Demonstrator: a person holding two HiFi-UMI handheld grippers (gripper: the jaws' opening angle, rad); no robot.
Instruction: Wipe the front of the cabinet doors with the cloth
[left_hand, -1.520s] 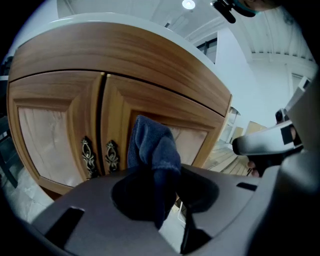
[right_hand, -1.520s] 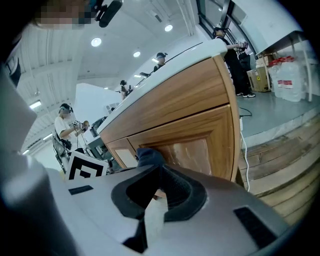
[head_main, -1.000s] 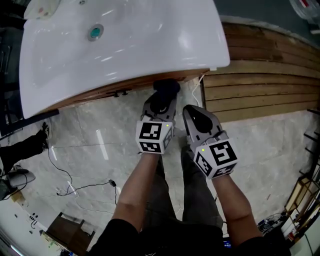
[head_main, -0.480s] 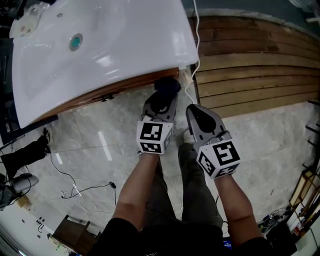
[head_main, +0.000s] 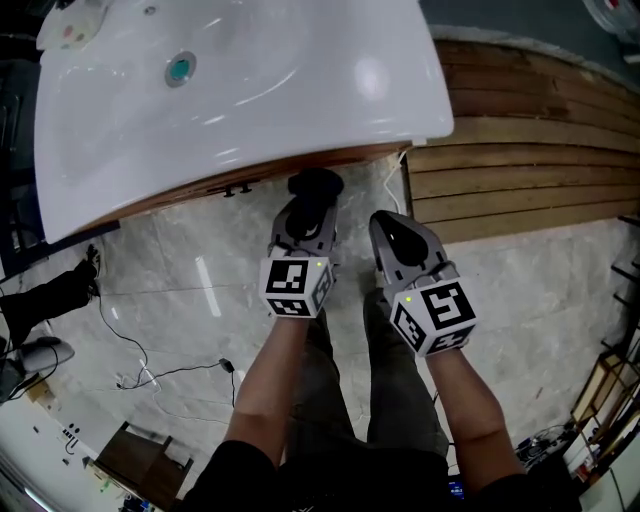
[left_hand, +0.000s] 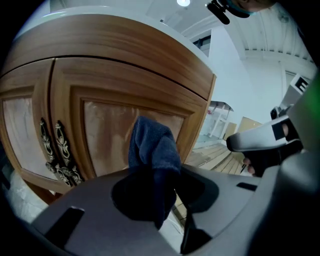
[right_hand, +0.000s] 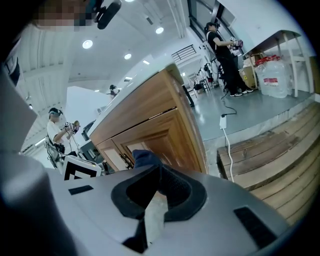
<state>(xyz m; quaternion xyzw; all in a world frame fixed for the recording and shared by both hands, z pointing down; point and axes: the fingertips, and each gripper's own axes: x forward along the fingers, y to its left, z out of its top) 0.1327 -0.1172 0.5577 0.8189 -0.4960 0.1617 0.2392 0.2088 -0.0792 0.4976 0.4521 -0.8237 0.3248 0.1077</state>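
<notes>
A dark blue cloth (left_hand: 152, 150) sticks up from my left gripper (left_hand: 155, 185), which is shut on it. The cloth rests against the panel of the right-hand wooden cabinet door (left_hand: 107, 130), to the right of the ornate door handles (left_hand: 55, 155). In the head view the left gripper (head_main: 308, 205) holds the cloth (head_main: 315, 185) just under the white sink basin (head_main: 250, 90). My right gripper (head_main: 385, 225) hangs beside it, to the right and apart from the cabinet, jaws shut with nothing between them. The right gripper view shows the cloth (right_hand: 145, 157) beyond its own jaws (right_hand: 157, 177).
A stepped wooden platform (head_main: 520, 150) lies right of the cabinet, with a white cable (head_main: 393, 185) hanging at the cabinet's corner. Thin cables (head_main: 150, 370) trail over the marble floor at left. People (right_hand: 222, 55) stand far off in the room.
My left gripper has carried the cloth a little to the left and down along the door front. The right gripper has hardly moved.
</notes>
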